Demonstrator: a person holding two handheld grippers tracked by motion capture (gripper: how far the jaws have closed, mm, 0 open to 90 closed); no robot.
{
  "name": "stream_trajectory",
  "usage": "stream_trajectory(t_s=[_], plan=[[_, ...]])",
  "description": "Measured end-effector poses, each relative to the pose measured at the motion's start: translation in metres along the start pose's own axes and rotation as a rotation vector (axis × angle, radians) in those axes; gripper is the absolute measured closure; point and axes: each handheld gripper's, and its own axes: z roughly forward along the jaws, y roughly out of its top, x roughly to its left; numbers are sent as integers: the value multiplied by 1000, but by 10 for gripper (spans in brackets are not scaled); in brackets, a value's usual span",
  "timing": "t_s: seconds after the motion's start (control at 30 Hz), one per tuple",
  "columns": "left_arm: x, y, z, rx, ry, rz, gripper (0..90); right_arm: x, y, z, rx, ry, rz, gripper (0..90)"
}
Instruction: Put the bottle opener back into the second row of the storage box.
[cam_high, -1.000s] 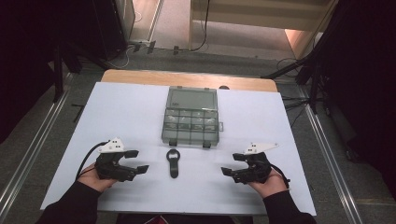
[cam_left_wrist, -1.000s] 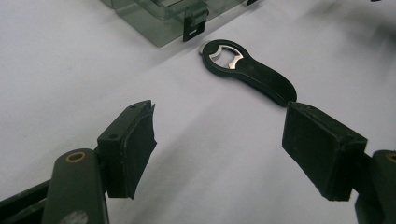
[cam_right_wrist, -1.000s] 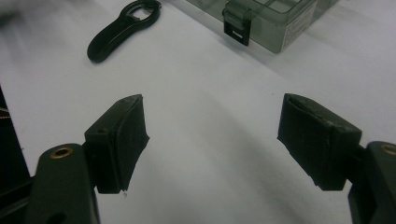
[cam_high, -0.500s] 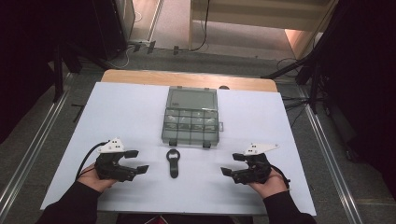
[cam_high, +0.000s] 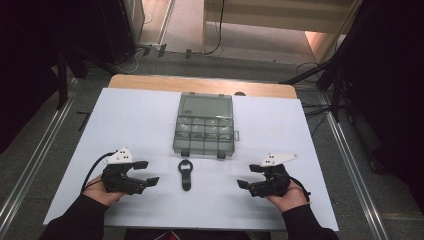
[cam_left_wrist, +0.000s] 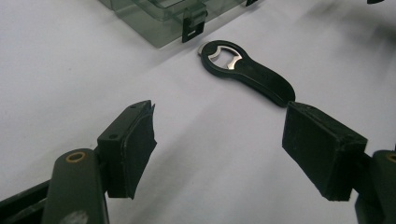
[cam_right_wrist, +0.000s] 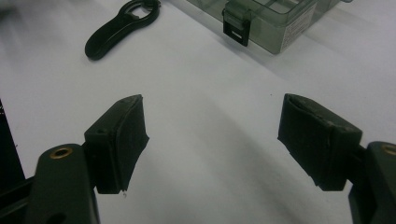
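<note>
- High view: a black bottle opener (cam_high: 185, 174) lies flat on the white worktop (cam_high: 310, 130), near the middle of the near edge, just in front of a clear plastic box (cam_high: 204, 125) with its latches shut. Its long axis runs from near edge to far edge, ring end toward the box. The left gripper (cam_high: 148, 172) rests toward the near left corner, the right gripper (cam_high: 248, 176) toward the near right; both point inward at the opener. The left one looks somewhat nearer, so I judge it the likelier to reach.
- Left gripper view: the jaws stand wide apart, holding nothing. The bottle opener (cam_left_wrist: 247, 72) lies ahead and to the right, its handle end close to the right jaw, its metal ring end toward the box's latch (cam_left_wrist: 193, 26).
- Right gripper view: the jaws are likewise spread and empty. The bottle opener (cam_right_wrist: 119, 28) lies well ahead, off to the left, apart from the box (cam_right_wrist: 275, 18).
</note>
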Motion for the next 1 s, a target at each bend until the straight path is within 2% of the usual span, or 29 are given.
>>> stream_trajectory(t_s=[0.6,1.0], plan=[[0,0,0,-3,1,-1,252,2,4,3,-12,19,-10,241],[0,0,0,-6,1,-4,253,14,18,19,-13,59,-49,231]])
